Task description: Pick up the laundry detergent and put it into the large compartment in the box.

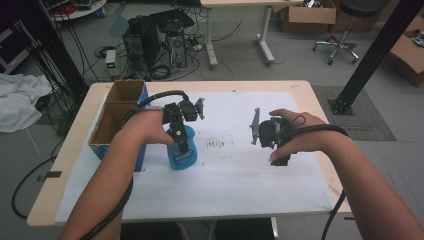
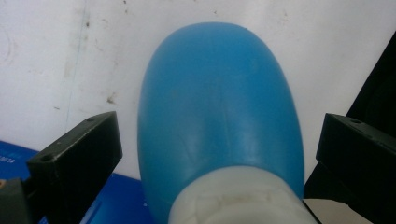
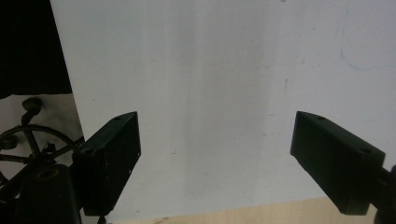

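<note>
A blue plastic bottle [image 1: 183,152] stands upright on the white sheet [image 1: 240,170], left of centre. My left gripper [image 1: 178,136] comes down over its top. In the left gripper view the blue bottle [image 2: 219,107] and its white neck [image 2: 238,200] sit between the two black jaws, with a gap on each side, so my left gripper [image 2: 219,140] is open. My right gripper [image 1: 274,142] hovers over the sheet to the right of the bottle. In its own view my right gripper [image 3: 215,140] is open, with the bare white sheet [image 3: 224,70] between the jaws.
An open cardboard box [image 1: 117,112] with a blue side stands at the table's left, close to the bottle. The wooden table [image 1: 65,165] carries the sheet. On the floor beyond are computer towers [image 1: 155,42], cables and a stool [image 1: 345,35].
</note>
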Demonstrator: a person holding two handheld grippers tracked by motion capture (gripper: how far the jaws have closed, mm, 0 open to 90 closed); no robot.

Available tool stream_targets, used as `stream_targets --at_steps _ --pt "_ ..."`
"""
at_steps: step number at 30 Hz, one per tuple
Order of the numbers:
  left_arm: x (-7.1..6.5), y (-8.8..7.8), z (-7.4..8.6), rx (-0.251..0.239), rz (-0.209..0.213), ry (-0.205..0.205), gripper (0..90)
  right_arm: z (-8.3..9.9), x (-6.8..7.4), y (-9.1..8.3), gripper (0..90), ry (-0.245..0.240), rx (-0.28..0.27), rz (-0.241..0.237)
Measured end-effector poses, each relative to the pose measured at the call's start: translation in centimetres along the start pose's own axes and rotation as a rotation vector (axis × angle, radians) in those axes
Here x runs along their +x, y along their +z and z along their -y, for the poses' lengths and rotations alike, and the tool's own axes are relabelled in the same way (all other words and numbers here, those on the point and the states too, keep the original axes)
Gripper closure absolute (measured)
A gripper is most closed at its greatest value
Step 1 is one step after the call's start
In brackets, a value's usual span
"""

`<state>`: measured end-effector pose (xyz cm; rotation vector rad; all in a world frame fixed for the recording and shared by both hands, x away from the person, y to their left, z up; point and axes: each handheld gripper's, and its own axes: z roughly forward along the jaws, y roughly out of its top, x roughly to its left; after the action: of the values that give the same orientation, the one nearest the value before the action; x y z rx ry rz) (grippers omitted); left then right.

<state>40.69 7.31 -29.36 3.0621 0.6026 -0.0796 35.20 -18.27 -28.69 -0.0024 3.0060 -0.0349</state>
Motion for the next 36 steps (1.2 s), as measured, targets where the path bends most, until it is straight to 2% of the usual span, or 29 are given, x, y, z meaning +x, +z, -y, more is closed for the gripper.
stream_targets --at_steps 3,15,24,27,36 --pt "0.1 0.05 0.17 -0.01 0.01 -0.004 2.7 -0.05 -0.09 0.01 16.3 -0.003 0.001 -0.004" --pt "-0.12 -0.26 -0.18 -0.003 -0.013 0.003 15.5 -0.3 -0.2 0.19 16.3 -0.009 0.002 -0.003" --pt "-0.15 0.0 -0.39 0.004 -0.02 -0.006 18.8 0.13 -0.08 0.18 16.3 0.003 0.0 -0.002" --pt "-0.15 0.06 -0.41 0.003 -0.01 -0.008 24.3 0.14 -0.06 0.29 16.3 0.003 0.001 -0.004" --pt "-0.19 0.0 -0.37 0.004 -0.016 -0.016 27.5 0.09 -0.14 0.42 16.3 -0.001 -0.007 -0.005"
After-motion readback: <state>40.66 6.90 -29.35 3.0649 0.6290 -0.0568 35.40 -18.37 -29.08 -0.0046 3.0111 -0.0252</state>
